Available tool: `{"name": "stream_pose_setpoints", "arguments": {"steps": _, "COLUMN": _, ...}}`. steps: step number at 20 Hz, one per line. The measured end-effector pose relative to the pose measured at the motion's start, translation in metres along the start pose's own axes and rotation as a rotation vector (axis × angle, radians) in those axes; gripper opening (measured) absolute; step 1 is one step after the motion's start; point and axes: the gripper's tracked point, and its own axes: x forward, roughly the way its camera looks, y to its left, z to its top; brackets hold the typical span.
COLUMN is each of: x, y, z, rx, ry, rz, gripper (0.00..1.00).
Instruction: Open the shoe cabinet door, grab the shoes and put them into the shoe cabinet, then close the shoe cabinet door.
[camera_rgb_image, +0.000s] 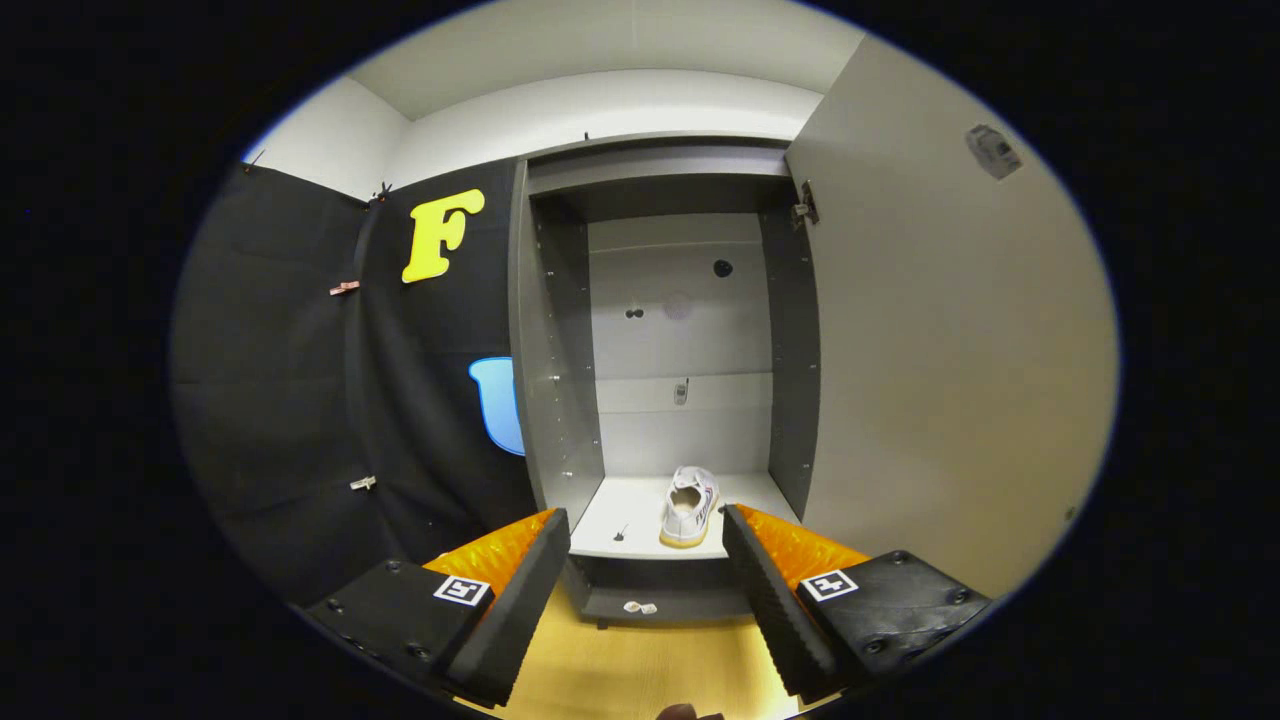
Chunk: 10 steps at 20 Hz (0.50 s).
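The grey shoe cabinet (560, 400) stands straight ahead with its door (950, 330) swung wide open to the right. A white shoe (689, 506) rests on the cabinet's pale bottom shelf (620, 505), heel toward me, a little right of the shelf's middle. My gripper (645, 540) is open, its two black ribbed fingers (520, 590) spread apart with nothing between them. It hangs in front of the cabinet, back from the shelf's front edge, and the shoe lies beyond the fingertips.
The black cloth wall (330, 400) closes off the left side next to the cabinet. Wooden floor (640, 670) runs below the fingers, with two small white bits (638, 607) lying under the cabinet's base. A small dark speck (620, 535) sits on the shelf left of the shoe.
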Motion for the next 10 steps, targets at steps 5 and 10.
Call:
{"name": "stream_pose_setpoints", "arguments": {"steps": 5, "x": -0.069, "y": -0.026, "z": 0.009, "rx": -0.007, "ry": -0.041, "rz": 0.008, "gripper": 0.97}}
{"name": "stream_pose_setpoints", "arguments": {"steps": 10, "x": -0.125, "y": -0.085, "z": 0.007, "rx": 0.039, "ry": -0.020, "rz": -0.051, "gripper": 0.98}}
